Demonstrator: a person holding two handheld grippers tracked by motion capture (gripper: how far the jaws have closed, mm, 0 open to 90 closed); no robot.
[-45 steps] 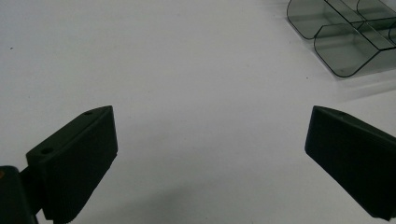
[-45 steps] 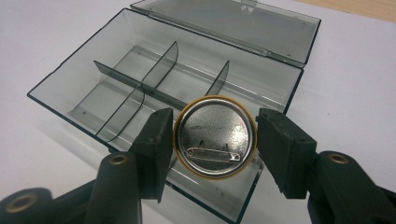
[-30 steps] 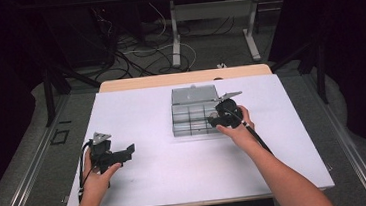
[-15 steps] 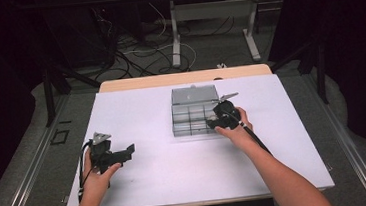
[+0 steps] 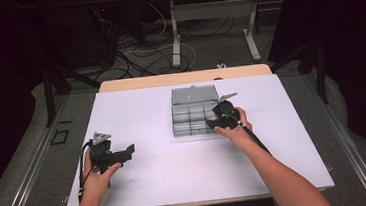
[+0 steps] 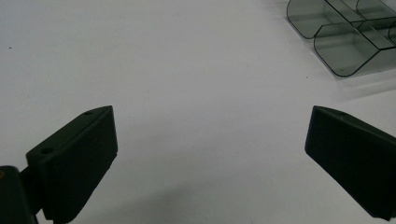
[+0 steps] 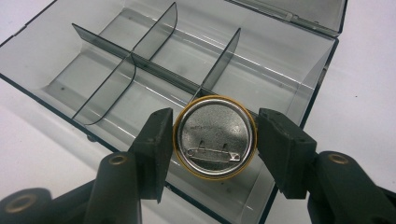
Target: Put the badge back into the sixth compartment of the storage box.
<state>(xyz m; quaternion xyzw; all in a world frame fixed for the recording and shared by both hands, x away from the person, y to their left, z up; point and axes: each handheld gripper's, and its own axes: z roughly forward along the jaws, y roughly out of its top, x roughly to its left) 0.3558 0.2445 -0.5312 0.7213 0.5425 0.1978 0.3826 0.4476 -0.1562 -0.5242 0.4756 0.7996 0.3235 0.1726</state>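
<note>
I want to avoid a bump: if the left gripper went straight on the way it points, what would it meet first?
Mostly bare white table. The left gripper, fingers wide open, aims just beside the clear compartment box, whose corner lies ahead toward one side. It might clip that corner, though depth is unclear.

We see the white table (image 5: 177, 174) brightly and evenly lit from above, while the room around it falls into near darkness. Shadows under the left gripper (image 6: 205, 154) are soft and faint. The clear box (image 7: 280, 74) carries pale reflections, and the badge (image 7: 215, 135) shines sharply. The nearest jaw edges look slightly soft.
</note>
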